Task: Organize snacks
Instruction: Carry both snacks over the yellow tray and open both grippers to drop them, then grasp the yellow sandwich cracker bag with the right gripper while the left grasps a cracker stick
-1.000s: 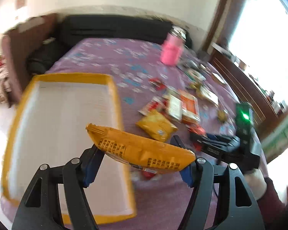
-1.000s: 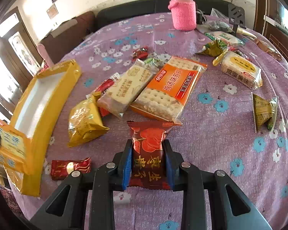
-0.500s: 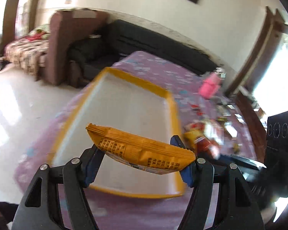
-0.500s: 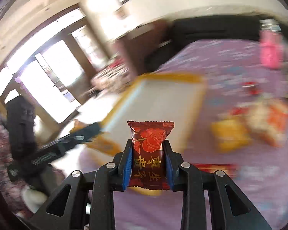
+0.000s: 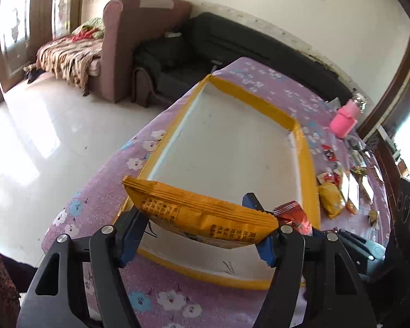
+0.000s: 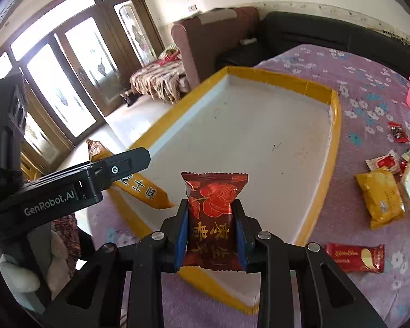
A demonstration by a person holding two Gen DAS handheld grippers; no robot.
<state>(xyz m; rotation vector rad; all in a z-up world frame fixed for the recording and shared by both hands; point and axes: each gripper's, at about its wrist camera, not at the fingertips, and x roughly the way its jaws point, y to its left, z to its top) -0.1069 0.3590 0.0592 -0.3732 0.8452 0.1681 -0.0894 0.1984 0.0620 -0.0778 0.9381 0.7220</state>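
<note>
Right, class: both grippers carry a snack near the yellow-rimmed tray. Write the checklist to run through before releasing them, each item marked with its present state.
1. Left gripper clamps the orange packet: ok.
2. Right gripper clamps the red rose packet: ok.
3. Tray floor bare for both: ok.
4. Both packets over the tray's near end: ok.
5. Grippers clear of each other: cannot tell.
6. Height above tray floor safe for dropping: cannot tell.

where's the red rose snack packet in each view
Left wrist: red rose snack packet peeks out lower right, just behind the orange packet's right end, above the yellow-rimmed tray's near corner.
Right wrist: bottom centre, upright, pinched in the right tongs.
Shared landmark: the yellow-rimmed tray.
</note>
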